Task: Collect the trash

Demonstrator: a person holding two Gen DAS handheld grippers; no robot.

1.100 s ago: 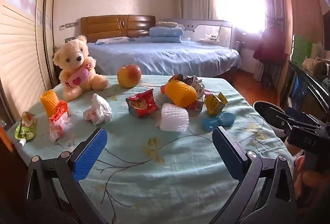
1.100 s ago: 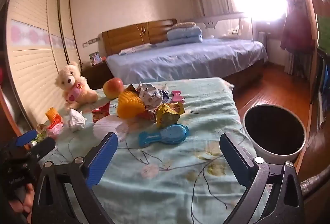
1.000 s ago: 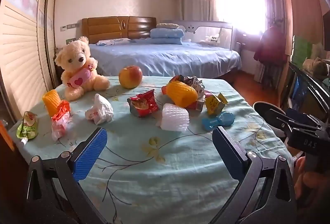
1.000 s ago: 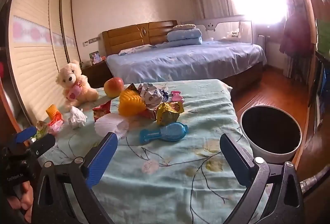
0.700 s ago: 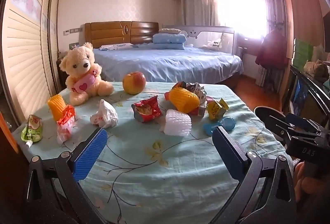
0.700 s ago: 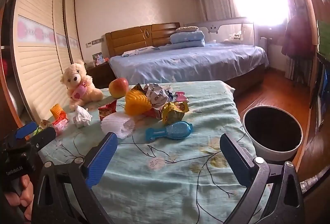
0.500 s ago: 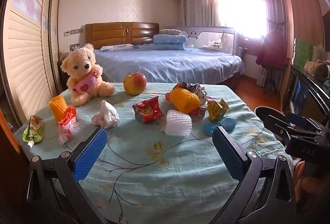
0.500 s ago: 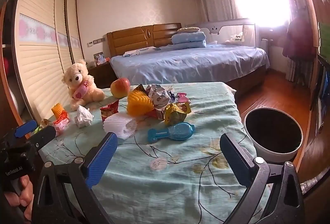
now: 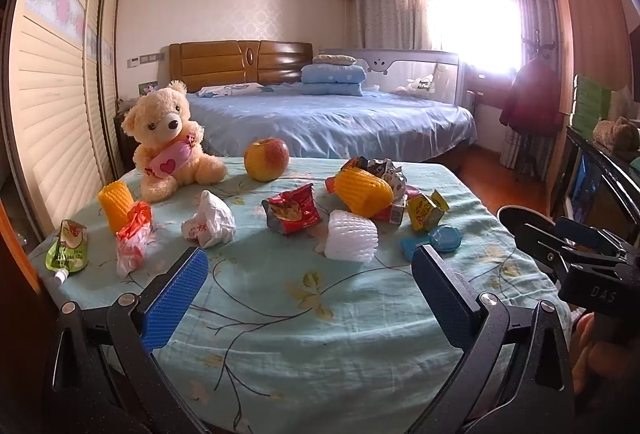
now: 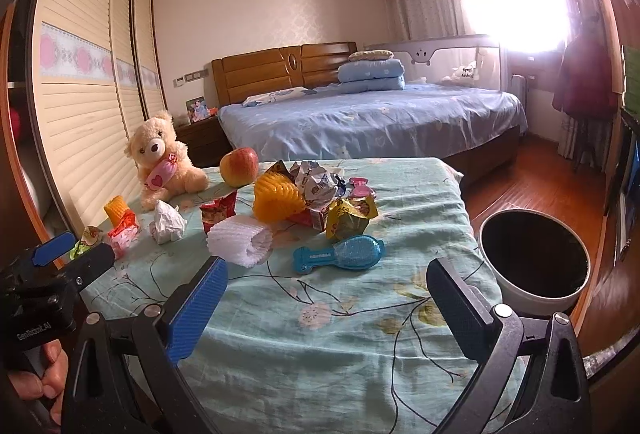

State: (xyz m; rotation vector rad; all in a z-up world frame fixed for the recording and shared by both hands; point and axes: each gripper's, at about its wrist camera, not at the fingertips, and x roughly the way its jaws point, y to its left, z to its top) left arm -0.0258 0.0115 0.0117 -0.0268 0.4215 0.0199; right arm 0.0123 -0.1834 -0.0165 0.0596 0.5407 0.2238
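Currently, both pairs of tongs hover spread wide and empty over the near edge of a desk covered in a pale green floral cloth [image 9: 320, 334]. The left tongs [image 9: 308, 290] and right tongs [image 10: 326, 292] each face a scatter of litter in the desk's middle. The trash lies there untouched: a white foam fruit net [image 10: 240, 240], a red snack wrapper [image 9: 291, 209], a crumpled white paper wad [image 9: 210, 220], a yellow-green foil packet [image 10: 350, 216] and a silvery crushed wrapper [image 10: 316, 180]. A green drink pouch [image 9: 66, 250] sits at the left edge. All of it looks light, soft and crushable, so a gentle pinch across a raised fold or crumpled ridge should hold; the glossy foil may slip, and the foam net will likely squash inward. A teddy bear [image 9: 170, 140] and an apple [image 9: 266, 159] near the far edge look like keepers. A dark, white-rimmed bin [image 10: 534, 260] stands on the floor off the desk's right edge.
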